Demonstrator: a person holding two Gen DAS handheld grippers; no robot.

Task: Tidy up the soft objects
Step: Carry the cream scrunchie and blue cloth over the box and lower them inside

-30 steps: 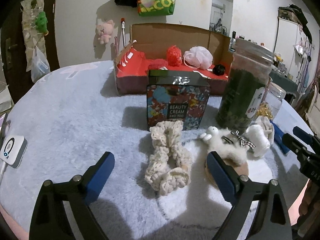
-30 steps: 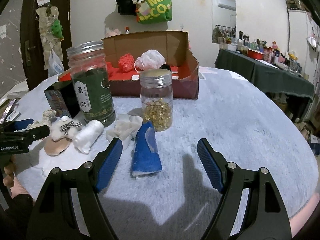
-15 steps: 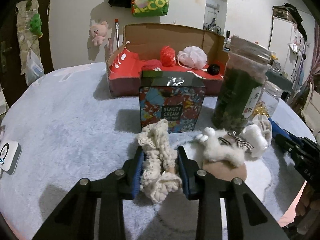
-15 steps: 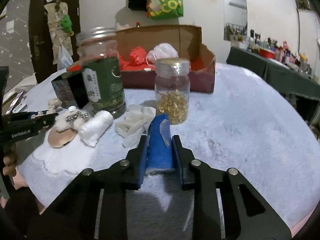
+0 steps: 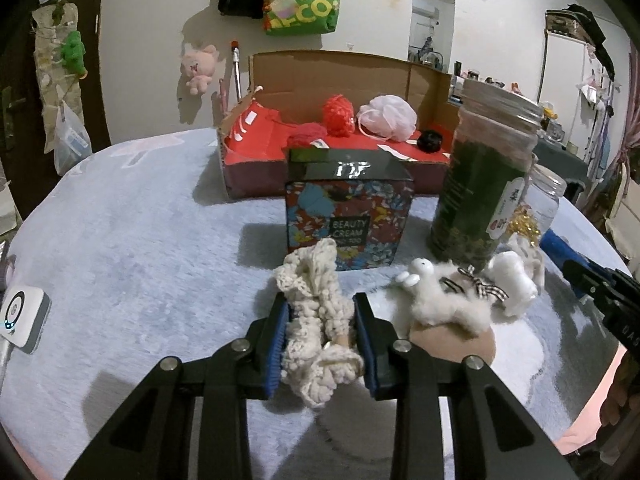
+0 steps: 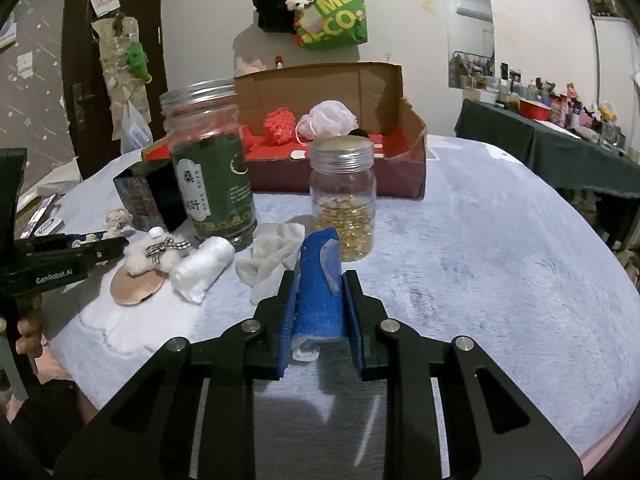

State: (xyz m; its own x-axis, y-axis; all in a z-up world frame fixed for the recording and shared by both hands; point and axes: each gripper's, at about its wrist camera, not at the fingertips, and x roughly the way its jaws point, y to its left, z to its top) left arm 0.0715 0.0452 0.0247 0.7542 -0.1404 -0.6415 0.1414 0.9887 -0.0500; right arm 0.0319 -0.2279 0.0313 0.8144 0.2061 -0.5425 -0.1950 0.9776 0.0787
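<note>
Nearest in the left wrist view, the left gripper (image 5: 320, 336) has its fingers clamped on the cream knitted scrunchie (image 5: 318, 328), which lies on the pale fleece table cover (image 5: 140, 260) just in front of the beauty cream tin (image 5: 349, 216). The scrunchie looks light and very squashy; it bulges between the pads, so the hold around its middle seems sound, though loose loops could snag. In the right wrist view, the right gripper (image 6: 320, 312) is closed on the blue cloth roll (image 6: 319, 292), which rests on the cover just before the small jar of gold beads (image 6: 343, 200). That roll also seems light and soft, likely to sag at its free far end, so a grip near the middle suits it better than the tip.

Counted, near to far: two soft things are held. Loose beside them lie one fluffy white toy with a checked bow (image 6: 154, 254) on a tan disc, one white roll (image 6: 202, 268) and one crumpled white cloth (image 6: 272, 254). Then come two jars, the small one and the tall green jar (image 6: 212, 188), and one tin. Farthest, one cardboard box (image 6: 416, 160) already holds a red puff (image 6: 279, 126), a pink bath puff (image 6: 329, 120) and a small dark item too dim to identify
</note>
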